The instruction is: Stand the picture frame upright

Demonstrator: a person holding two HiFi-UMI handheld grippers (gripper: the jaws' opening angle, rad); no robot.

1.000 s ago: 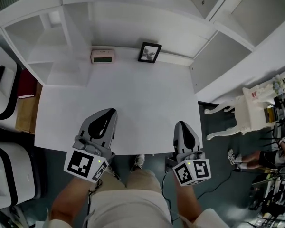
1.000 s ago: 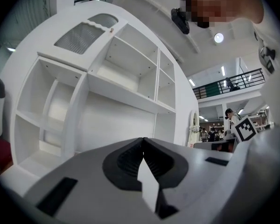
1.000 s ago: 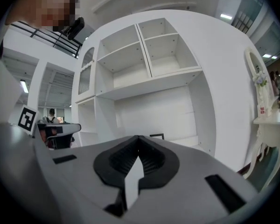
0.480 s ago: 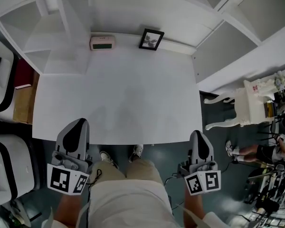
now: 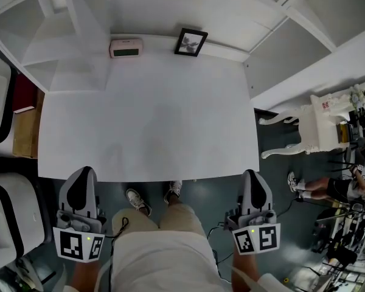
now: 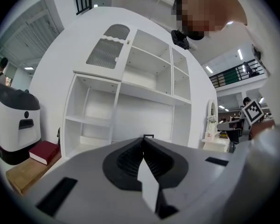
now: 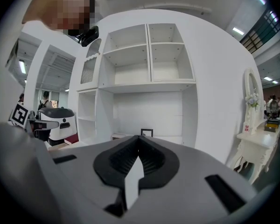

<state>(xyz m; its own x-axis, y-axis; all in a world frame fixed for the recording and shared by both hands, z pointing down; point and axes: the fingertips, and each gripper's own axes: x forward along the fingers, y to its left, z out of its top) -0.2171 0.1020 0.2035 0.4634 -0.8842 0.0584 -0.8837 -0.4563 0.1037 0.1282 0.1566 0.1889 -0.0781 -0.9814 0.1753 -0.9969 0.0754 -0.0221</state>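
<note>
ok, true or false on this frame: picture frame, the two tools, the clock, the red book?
1. The picture frame stands at the back of the table, to the right of the digital clock. True.
2. The left tool is shut on the picture frame. False: it is shut on nothing and sits at the table's near edge, far from the frame.
3. The right tool is shut with nothing between its jaws. True.
4. The red book lies on the table beside the clock. False: it lies off the table, to its left, on a low wooden surface.
</note>
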